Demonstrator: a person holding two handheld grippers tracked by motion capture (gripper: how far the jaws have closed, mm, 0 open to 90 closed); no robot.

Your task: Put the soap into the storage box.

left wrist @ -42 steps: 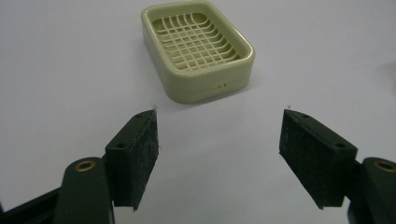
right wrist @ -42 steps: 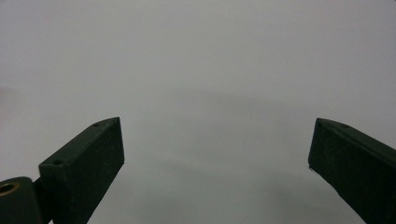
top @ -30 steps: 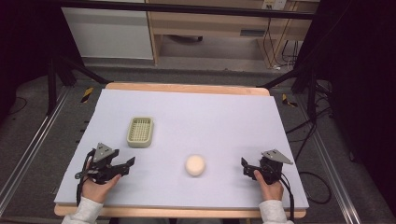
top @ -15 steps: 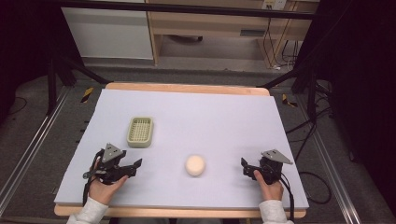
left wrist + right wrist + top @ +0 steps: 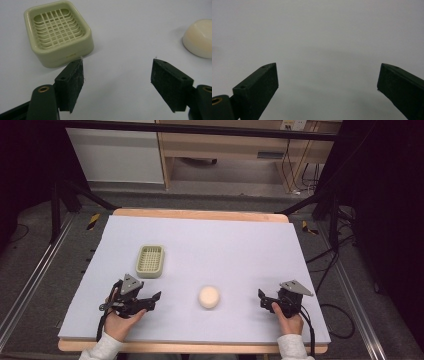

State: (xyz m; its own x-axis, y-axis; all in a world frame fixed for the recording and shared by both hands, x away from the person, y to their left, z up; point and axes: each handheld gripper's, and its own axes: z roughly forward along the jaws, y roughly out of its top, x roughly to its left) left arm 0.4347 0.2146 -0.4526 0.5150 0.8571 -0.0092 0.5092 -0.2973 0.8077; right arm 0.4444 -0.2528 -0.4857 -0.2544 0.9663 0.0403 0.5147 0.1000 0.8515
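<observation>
Left gripper (image 5: 152, 301): jaws spread wide, nothing between them, low over the table (image 5: 240, 245). Soap dish (image 5: 58, 32), pale green with a grid floor: ahead and to the left of this gripper, just beyond its left jaw, apart from it. Soap bar (image 5: 200, 38), cream, rounded: ahead to the right, well apart. Right gripper (image 5: 262, 300): jaws likewise parted, holding nothing; soap bar near, off its jaw tips.

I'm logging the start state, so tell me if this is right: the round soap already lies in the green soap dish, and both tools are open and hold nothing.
Not quite. The round soap lies on the bare table, apart from the green soap dish, which is empty, as the high view shows. The rest stands: the left tool and the right tool are open and hold nothing.
</observation>
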